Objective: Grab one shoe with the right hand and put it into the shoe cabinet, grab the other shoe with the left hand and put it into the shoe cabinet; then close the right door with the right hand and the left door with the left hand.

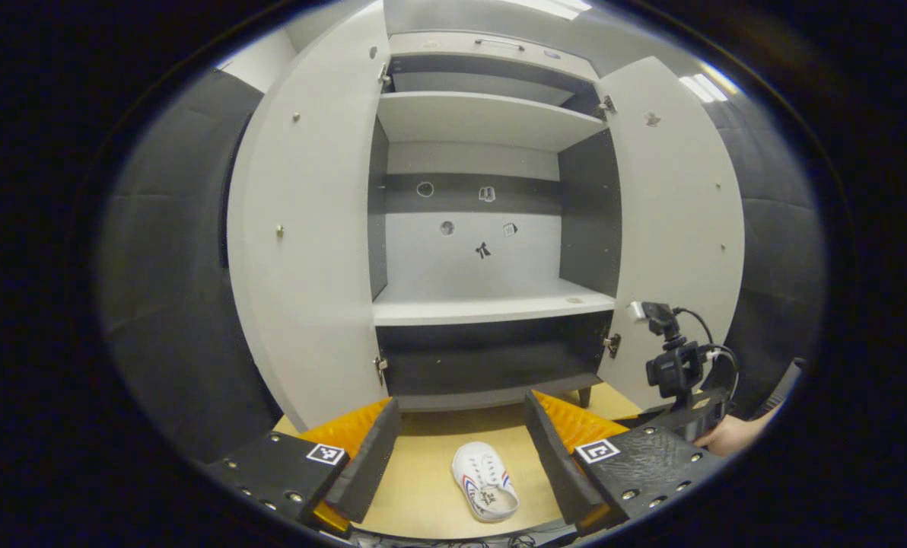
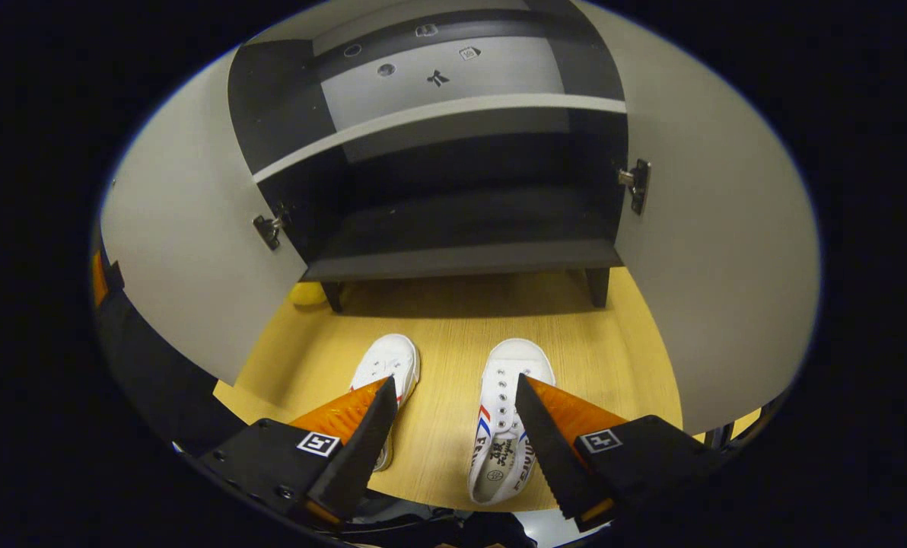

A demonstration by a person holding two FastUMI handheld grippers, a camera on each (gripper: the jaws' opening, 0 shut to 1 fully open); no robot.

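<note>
Both grippers hang wide-fingered over the two white canvas shoes low in frame, grey cabinet doors swung open ahead.

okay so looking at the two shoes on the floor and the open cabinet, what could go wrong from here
1. The right gripper is open above the floor between the two shoes, so it may straddle the right shoe poorly or nudge the left shoe.
2. The bottom shelf opening is low, so a carried shoe could clip its front edge.

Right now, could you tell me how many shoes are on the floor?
2: the left sneaker and the right sneaker lie side by side on the wooden floor before the open shoe cabinet.
</note>
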